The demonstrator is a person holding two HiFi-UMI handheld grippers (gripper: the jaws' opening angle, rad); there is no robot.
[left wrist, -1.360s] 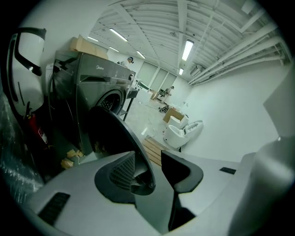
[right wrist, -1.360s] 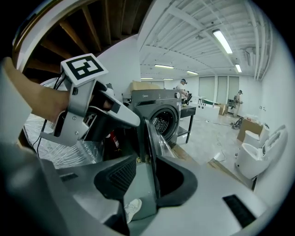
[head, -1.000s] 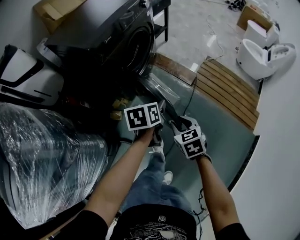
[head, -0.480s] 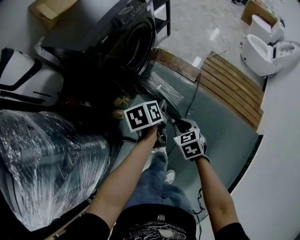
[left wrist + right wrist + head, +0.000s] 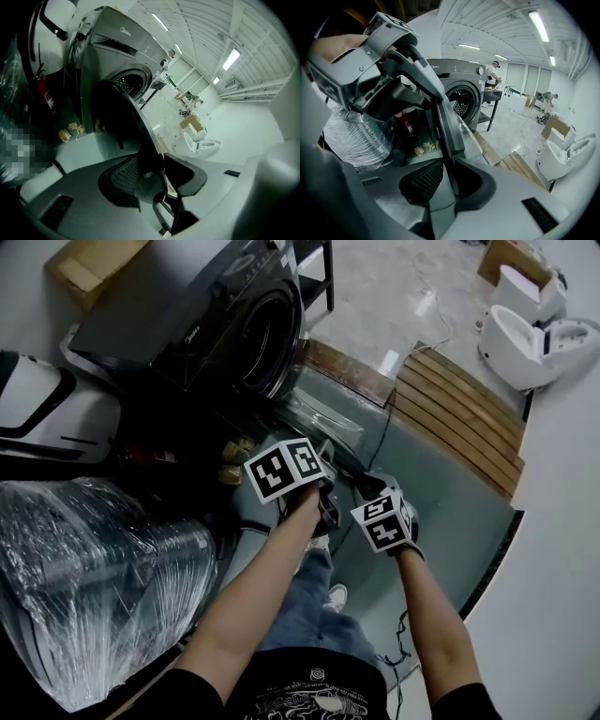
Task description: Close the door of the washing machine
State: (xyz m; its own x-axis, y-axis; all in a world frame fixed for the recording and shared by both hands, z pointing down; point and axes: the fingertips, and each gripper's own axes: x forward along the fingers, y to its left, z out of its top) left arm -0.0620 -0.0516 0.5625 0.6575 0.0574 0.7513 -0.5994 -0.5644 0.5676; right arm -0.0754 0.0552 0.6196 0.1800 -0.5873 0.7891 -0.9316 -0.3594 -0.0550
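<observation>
Straddling the washing machine (image 5: 216,324) door (image 5: 323,418) above a grey floor (image 5: 427,488), left gripper (image 5: 152,176) fingers are held apart, right gripper (image 5: 447,180) fingers are being closed; contact unclear.

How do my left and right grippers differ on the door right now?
Place: the left gripper sits further along the door rim, towards the washing machine; the right gripper sits behind it. Jaws: the left gripper's stand wide; the right gripper's are closing, narrower. Shared: both have the door's rim between their jaws, neither plainly clamped.
</observation>
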